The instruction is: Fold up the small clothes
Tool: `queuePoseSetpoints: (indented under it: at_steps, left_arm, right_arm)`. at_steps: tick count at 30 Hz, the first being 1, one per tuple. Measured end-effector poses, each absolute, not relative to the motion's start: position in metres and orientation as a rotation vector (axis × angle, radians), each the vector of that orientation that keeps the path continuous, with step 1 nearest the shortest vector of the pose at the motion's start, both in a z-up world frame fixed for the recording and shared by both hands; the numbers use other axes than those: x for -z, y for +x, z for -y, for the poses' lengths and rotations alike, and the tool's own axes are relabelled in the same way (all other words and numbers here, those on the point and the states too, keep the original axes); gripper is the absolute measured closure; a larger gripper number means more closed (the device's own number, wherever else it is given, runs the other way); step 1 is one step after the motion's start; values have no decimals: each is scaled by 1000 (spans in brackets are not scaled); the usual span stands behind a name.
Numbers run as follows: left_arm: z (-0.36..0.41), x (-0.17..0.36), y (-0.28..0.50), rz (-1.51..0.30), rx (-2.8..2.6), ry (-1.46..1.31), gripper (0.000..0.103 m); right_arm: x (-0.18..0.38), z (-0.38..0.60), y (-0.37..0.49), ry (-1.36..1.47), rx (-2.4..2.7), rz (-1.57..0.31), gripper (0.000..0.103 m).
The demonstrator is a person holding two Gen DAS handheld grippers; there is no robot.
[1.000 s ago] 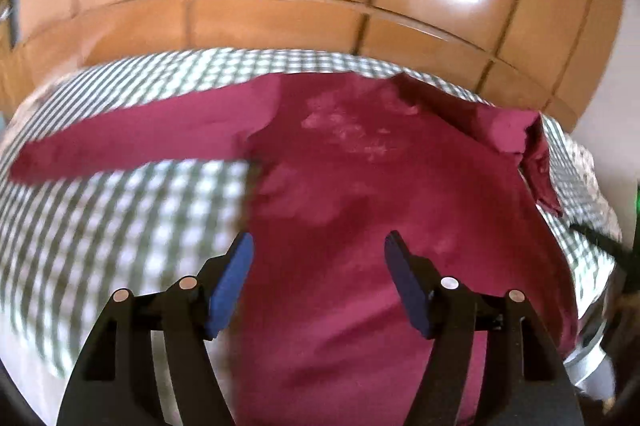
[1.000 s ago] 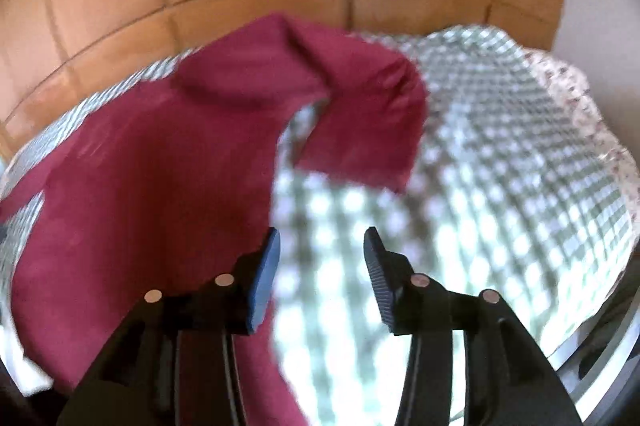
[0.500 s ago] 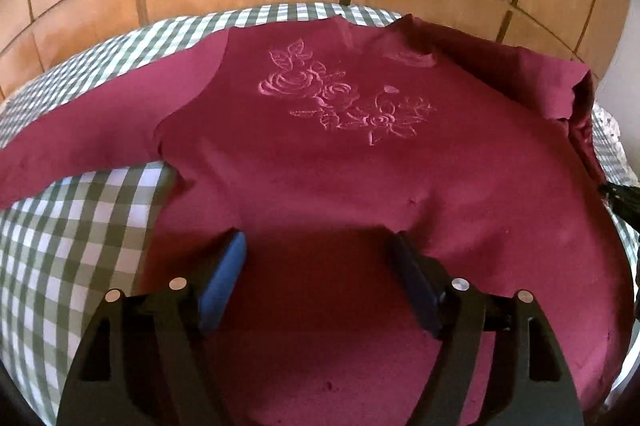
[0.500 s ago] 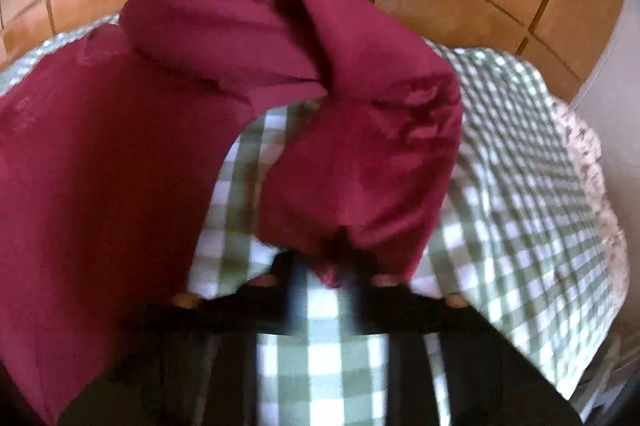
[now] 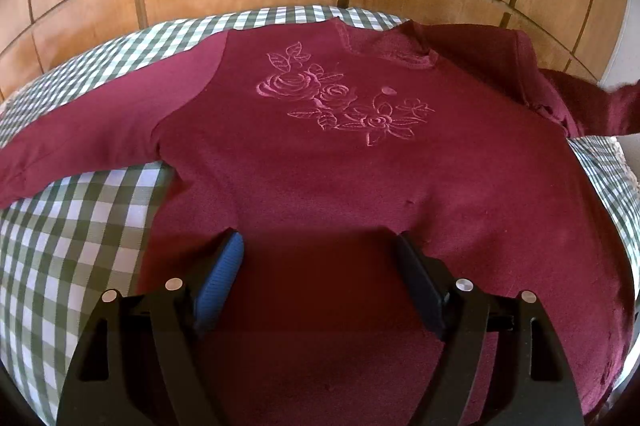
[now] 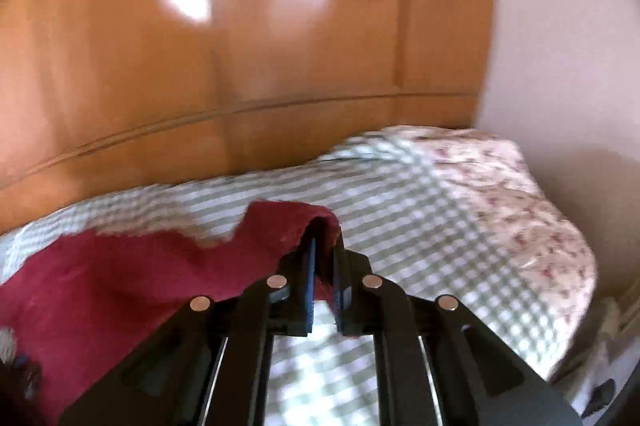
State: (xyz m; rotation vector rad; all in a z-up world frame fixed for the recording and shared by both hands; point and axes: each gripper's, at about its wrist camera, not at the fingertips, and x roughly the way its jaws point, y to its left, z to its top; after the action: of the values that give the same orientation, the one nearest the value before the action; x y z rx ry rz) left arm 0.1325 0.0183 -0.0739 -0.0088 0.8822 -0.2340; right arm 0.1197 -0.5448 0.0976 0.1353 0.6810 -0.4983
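The right hand-held gripper (image 6: 323, 266) is clamped on the sleeve (image 6: 280, 230) of the maroon sweater (image 5: 340, 166), which lies chest-up on the checked bed (image 5: 80, 226). The body spreads to its left, so the fold goes leftward. The left hand-held gripper (image 5: 320, 254) hovers apart over the hem.
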Motion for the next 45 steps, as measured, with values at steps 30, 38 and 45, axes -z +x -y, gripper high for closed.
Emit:
queuePoseSetpoints:
  at_steps: [30,38,45]
  left_arm:
    - [-17,75,133,-880,234,-6,22]
    - [-19,74,130,-875,235,-22,22]
    - [-47,56,110,-874,137,-96,22]
  right_arm:
    - [60,432,140,809,94,-926,48]
    - [66,427,156,719,168,-955,98]
    - [58,419,145,605,173,-975,83]
